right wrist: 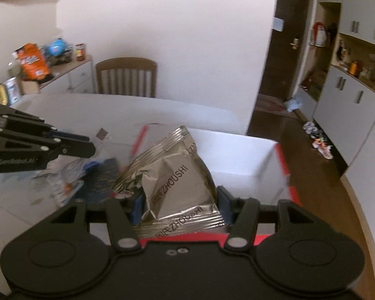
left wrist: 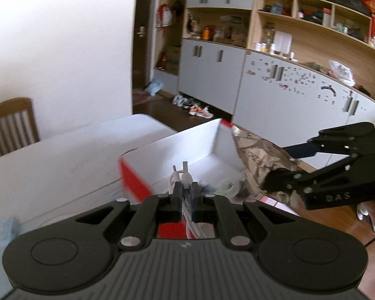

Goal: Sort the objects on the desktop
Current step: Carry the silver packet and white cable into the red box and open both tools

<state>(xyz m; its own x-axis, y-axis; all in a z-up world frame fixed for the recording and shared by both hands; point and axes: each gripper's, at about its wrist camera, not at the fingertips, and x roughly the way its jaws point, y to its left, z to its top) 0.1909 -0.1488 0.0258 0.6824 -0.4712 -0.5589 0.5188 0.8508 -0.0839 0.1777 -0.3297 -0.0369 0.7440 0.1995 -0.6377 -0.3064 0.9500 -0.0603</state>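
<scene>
Left wrist view: left gripper (left wrist: 186, 190) clamped tight on white cable (left wrist: 185, 177), box (left wrist: 202, 142) just ahead. Right gripper (right wrist: 180, 200) approx half-open, pinching silver foil pouch (right wrist: 177, 175) betw. pads.

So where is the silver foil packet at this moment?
In the right wrist view the silver foil packet sits clamped in the right gripper, above the white box with red edges; the left wrist view shows it at right.

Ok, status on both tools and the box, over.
Left tool shut on white cable. Right tool clamped on silver snack bag. Both above the white box. Nothing in the way.
</scene>
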